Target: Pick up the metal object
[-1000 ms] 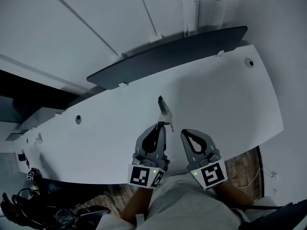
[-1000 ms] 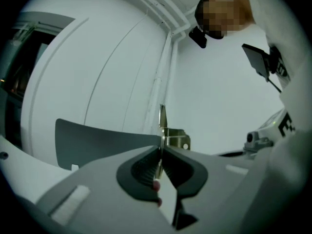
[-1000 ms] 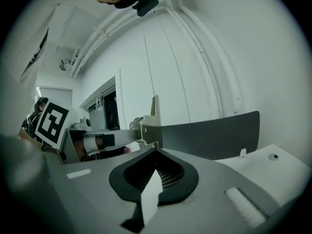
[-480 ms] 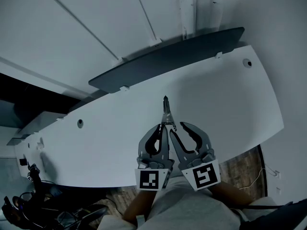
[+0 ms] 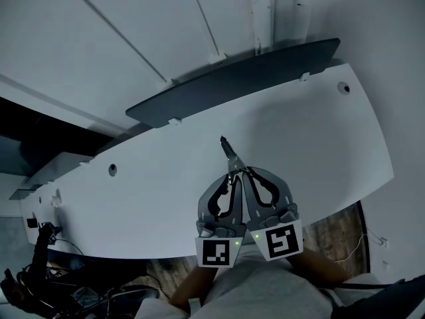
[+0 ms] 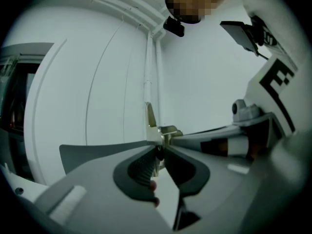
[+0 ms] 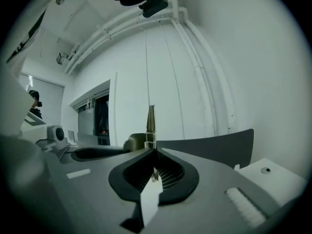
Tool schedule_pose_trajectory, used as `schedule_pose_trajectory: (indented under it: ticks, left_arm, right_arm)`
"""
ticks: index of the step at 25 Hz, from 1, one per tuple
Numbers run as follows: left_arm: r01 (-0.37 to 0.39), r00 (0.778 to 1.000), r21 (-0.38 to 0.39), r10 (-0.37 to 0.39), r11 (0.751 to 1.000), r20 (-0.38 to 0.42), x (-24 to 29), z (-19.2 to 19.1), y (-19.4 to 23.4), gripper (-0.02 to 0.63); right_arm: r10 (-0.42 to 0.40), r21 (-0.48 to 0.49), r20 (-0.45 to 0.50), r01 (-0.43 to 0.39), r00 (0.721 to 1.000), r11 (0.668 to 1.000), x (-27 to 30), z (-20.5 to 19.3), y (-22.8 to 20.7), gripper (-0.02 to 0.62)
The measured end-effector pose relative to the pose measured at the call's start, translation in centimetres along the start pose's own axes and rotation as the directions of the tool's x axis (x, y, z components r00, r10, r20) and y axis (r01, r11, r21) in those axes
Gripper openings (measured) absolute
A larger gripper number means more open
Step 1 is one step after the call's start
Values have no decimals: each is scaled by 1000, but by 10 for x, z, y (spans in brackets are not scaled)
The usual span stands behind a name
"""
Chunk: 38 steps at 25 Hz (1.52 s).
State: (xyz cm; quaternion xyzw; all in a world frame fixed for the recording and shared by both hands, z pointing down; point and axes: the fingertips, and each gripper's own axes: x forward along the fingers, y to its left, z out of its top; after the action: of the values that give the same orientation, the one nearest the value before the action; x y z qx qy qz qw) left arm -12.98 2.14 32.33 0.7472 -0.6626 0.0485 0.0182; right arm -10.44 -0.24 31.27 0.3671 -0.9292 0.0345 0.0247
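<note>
White wall is seen behind the white tabletop. The right tongs, which have just been closing, are clamped on the metal object, which is held above the tabletop. The left tongs, which have just been opening, are pressed on it as well.

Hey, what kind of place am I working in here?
Probably an office or workroom: a long white desk with a cable hole, and a grey divider panel along its back edge.
</note>
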Motion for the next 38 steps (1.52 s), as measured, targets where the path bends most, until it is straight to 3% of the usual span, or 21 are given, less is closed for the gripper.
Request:
schedule_pose_trajectory:
  ticks: [12, 24, 29, 38]
  left_arm:
    - [-8, 1000, 52, 8, 999, 4, -3, 3, -2, 66]
    - [-33, 999, 9, 33, 999, 22, -19, 7, 3, 54]
    - [-68, 996, 23, 66, 997, 66, -37, 15, 12, 2]
    - [-114, 993, -33, 115, 993, 37, -24, 12, 36, 0]
  right_arm:
    - [31, -17, 2, -31, 1000, 999, 7, 2, -3, 6]
    - [49, -35, 23, -49, 999, 998, 12, 8, 0, 6]
    - [39, -15, 22, -38, 999, 999, 12, 9, -7, 6]
    - [73, -14, 52, -73, 996, 997, 13, 19, 8, 6]
